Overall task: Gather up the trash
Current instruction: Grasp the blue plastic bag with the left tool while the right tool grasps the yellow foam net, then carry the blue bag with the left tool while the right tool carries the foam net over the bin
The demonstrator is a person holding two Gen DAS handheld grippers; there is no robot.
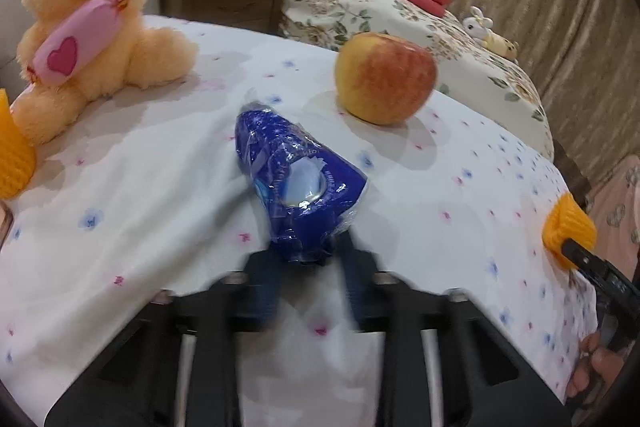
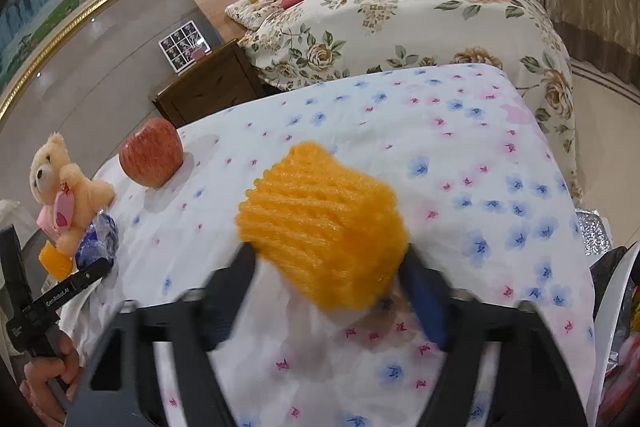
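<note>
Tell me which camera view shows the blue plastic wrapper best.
The left wrist view: the blue wrapper lies centred and close, its near end between the fingers of the left gripper. The right wrist view shows only a small, partly hidden piece of it at the left edge, beside the teddy bear.

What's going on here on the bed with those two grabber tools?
A person is collecting trash off a flowered bedsheet with a gripper in each hand. The left gripper has its fingers closed on a crumpled blue wrapper. The right gripper has closed on an orange foam fruit net. An apple, a teddy bear and a second foam net lie on the sheet.
</note>
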